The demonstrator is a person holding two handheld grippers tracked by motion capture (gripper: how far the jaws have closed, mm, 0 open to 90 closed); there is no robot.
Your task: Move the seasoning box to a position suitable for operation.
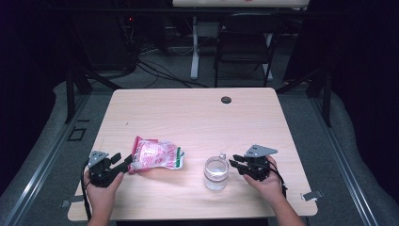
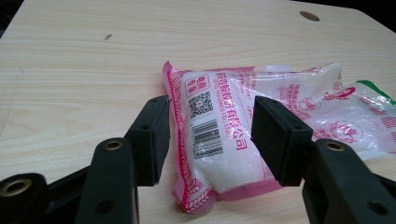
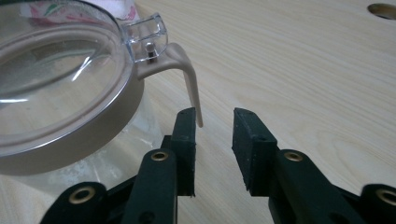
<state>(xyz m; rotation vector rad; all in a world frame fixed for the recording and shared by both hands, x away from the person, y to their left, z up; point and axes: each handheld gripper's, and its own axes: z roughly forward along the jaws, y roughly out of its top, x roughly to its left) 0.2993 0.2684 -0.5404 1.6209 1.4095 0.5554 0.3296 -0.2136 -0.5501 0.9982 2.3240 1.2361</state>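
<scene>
A pink-and-white plastic bag (image 1: 155, 154) of white grains lies flat on the table, left of centre. My left gripper (image 1: 123, 162) is at its near left end. In the left gripper view the bag (image 2: 219, 135) shows a barcode, and my left gripper (image 2: 212, 126) stands open with one jaw on each side of the bag's end. A clear jar (image 1: 216, 173) with a clear lid stands right of centre. My right gripper (image 1: 236, 165) is open just right of it. In the right gripper view the jar's tan latch lever (image 3: 190, 88) hangs between the open jaws of my right gripper (image 3: 215, 128).
The wooden table (image 1: 197, 117) has a dark cable hole (image 1: 226, 100) near its far edge. A folding chair (image 1: 244, 42) and a white desk leg (image 1: 194, 47) stand beyond the table. Metal clips sit at the near table corners.
</scene>
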